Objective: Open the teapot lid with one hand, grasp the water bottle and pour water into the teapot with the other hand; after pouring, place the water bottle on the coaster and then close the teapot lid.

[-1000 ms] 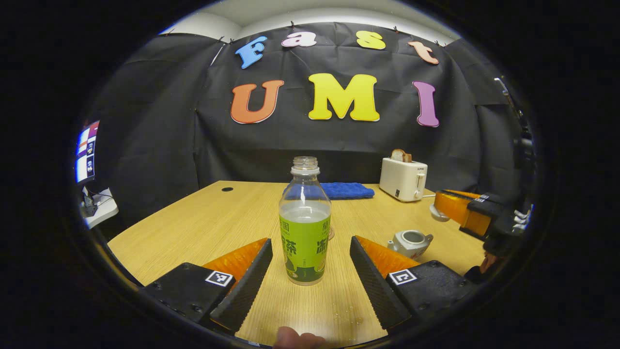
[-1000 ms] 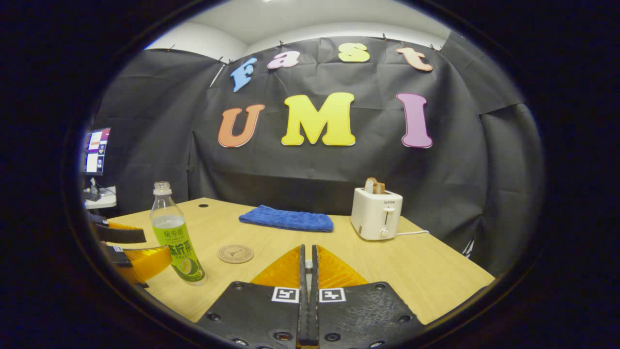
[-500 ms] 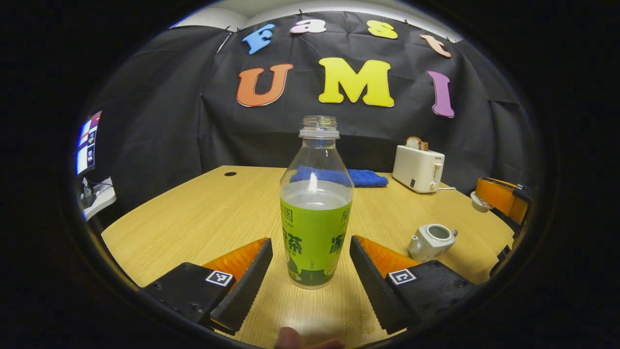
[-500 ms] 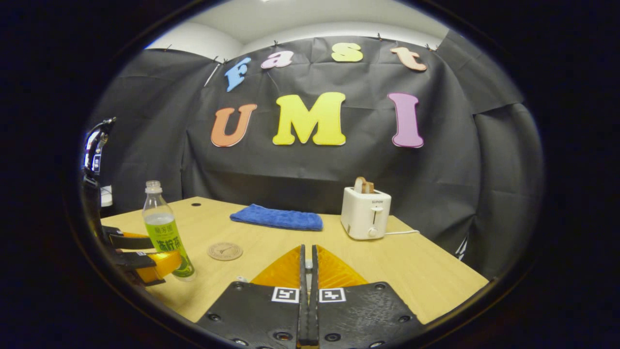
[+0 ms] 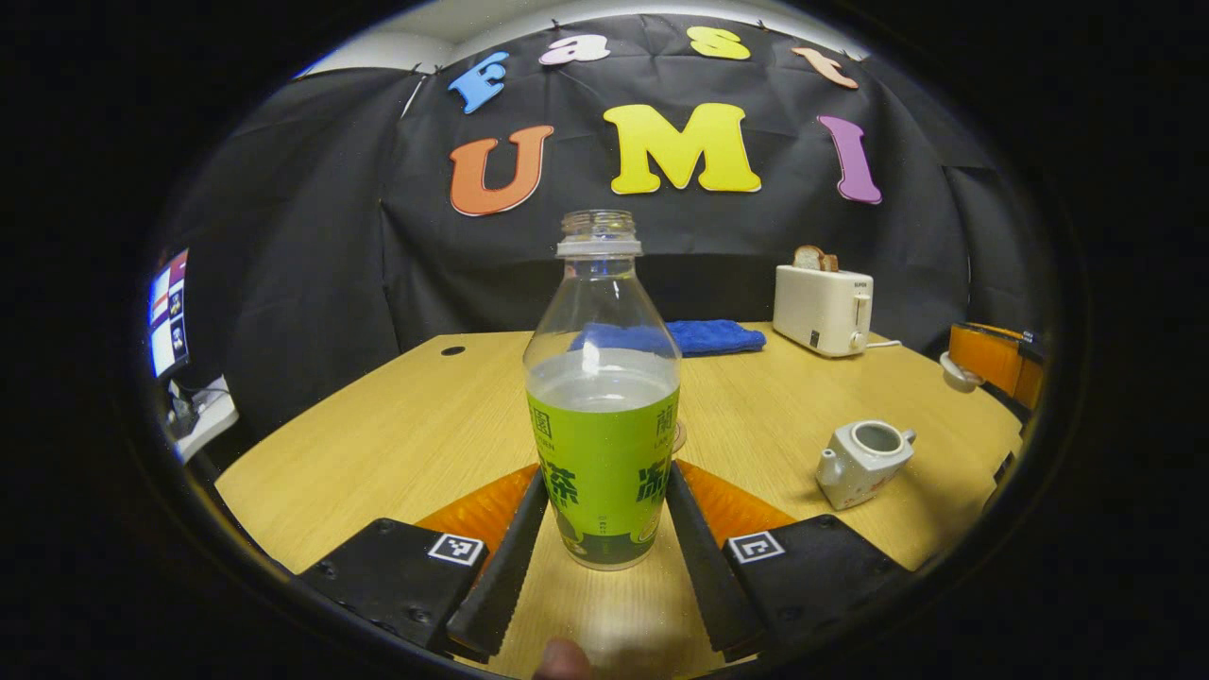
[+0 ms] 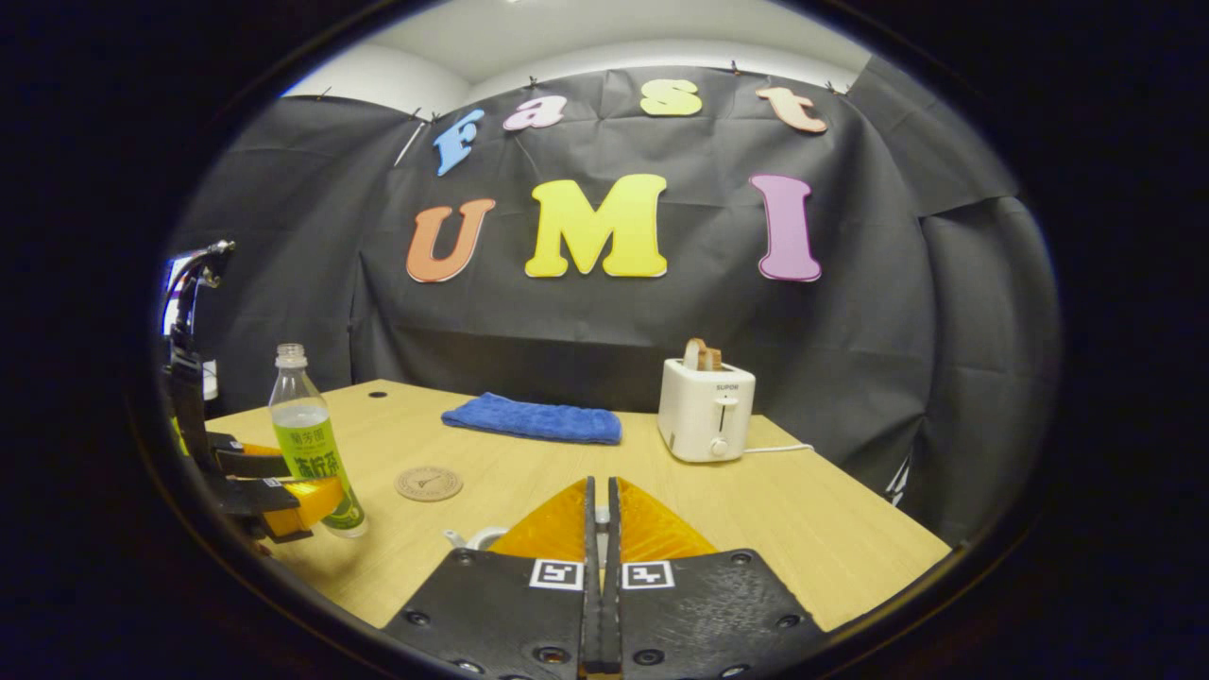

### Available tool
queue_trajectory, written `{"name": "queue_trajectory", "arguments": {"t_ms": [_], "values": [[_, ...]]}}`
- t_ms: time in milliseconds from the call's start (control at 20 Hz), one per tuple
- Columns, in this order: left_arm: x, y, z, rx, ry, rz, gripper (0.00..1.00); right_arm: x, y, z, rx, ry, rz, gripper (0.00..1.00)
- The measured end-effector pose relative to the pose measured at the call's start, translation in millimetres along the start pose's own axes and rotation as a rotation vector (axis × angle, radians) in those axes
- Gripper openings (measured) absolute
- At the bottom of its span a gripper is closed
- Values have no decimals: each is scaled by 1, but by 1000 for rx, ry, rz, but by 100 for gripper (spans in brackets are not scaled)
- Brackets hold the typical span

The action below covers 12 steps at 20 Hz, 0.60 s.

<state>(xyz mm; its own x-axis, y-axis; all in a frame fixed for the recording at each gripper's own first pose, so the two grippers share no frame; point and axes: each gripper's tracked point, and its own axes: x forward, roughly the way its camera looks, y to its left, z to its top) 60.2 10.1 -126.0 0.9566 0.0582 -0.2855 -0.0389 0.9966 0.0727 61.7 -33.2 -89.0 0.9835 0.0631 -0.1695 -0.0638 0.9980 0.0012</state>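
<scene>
In the left gripper view, I'm closing my left gripper (image 5: 602,529) onto the water bottle (image 5: 603,416), both fingers touching its label; the teapot (image 5: 864,461) is sitting open, well to the right. Uncapped, it could spill if squeezed hard.

In the right gripper view, my right gripper (image 6: 601,518) is pinching the lid, jaws nearly together; the coaster (image 6: 429,483) is waiting near the bottle.

Left hand-held gripper (image 5: 604,529) with both fingers (image 5: 515,548) closed against the green-labelled lower part of an uncapped, upright water bottle (image 5: 602,397) standing on the bench (image 5: 378,444). To the right, apart from the bottle, a white teapot (image 5: 861,461) with its top open. Behind: blue cloth (image 5: 713,336) and white toaster (image 5: 824,309) holding bread.
</scene>
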Motion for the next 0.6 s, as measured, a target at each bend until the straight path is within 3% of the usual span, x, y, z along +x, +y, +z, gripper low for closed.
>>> {"name": "queue_trajectory", "arguments": {"t_ms": [450,600], "values": [[-18,40,48,646,-67,199,73,-4,-30,5,11,-11,3,0],[-24,47,62,798,-62,252,72,-6,-40,3,13,-10,4,0]]}}
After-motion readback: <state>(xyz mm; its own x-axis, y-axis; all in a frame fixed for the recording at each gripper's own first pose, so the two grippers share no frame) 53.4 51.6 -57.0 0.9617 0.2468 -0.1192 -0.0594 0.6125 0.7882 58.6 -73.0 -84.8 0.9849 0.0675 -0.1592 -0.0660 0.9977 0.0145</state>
